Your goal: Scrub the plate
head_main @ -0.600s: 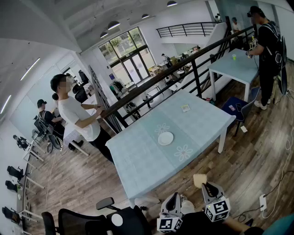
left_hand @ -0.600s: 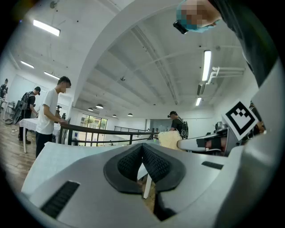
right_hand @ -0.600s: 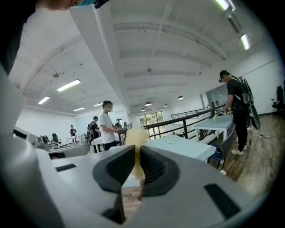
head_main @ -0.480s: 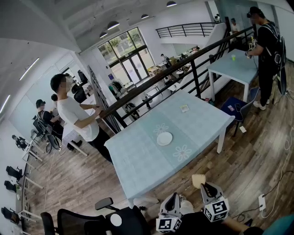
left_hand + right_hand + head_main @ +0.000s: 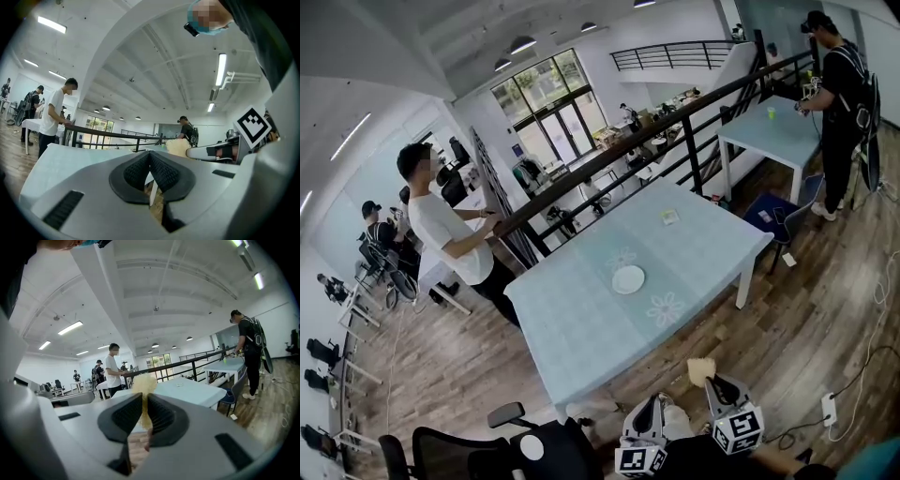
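Observation:
A white plate (image 5: 628, 278) lies near the middle of the light blue table (image 5: 572, 328), far ahead of both grippers. My right gripper (image 5: 712, 381) is low in the head view, short of the table's near edge, and shut on a yellow sponge (image 5: 702, 369). In the right gripper view the sponge (image 5: 144, 382) sticks up between the pads of that gripper (image 5: 143, 401). My left gripper (image 5: 655, 403) hangs beside it. Its pads (image 5: 161, 169) meet with nothing held. From the left gripper view the sponge (image 5: 177, 146) shows off to the right.
A small card (image 5: 671, 217) lies on the table's far right part. A person in a white T-shirt (image 5: 441, 230) stands at the black railing (image 5: 609, 159) behind the table. A black office chair (image 5: 525, 448) is at my lower left. Another person (image 5: 839, 94) stands by a second table (image 5: 769, 127).
The head view has shifted slightly, so the table and plate sit a little further left and higher. Both grippers stay low in front of me, the sponge still held.

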Action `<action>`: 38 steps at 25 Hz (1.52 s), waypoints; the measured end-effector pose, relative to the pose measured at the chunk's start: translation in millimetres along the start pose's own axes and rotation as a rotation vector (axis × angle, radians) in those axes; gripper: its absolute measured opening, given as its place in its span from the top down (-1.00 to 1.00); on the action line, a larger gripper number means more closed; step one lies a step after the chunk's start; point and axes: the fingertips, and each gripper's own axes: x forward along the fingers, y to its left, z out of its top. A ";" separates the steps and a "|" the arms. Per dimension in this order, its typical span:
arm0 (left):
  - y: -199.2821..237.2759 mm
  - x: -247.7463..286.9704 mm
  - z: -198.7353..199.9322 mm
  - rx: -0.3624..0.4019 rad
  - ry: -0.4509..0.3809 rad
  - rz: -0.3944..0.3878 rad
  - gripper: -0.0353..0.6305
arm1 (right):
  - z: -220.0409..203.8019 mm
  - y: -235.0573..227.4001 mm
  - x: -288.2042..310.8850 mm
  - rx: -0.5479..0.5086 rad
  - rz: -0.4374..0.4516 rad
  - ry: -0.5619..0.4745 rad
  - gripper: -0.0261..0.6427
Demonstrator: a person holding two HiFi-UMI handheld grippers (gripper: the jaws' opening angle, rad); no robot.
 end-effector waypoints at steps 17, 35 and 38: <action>27.8 37.3 -14.0 -0.051 0.046 0.047 0.86 | -12.9 -32.7 19.0 0.107 -0.057 0.052 0.79; 117.6 154.2 19.9 0.037 0.017 0.080 0.86 | 17.1 -28.6 150.8 0.051 -0.031 0.109 0.78; 136.4 173.0 21.8 0.031 0.025 0.079 0.86 | 23.2 -24.4 175.2 0.040 -0.025 0.112 0.78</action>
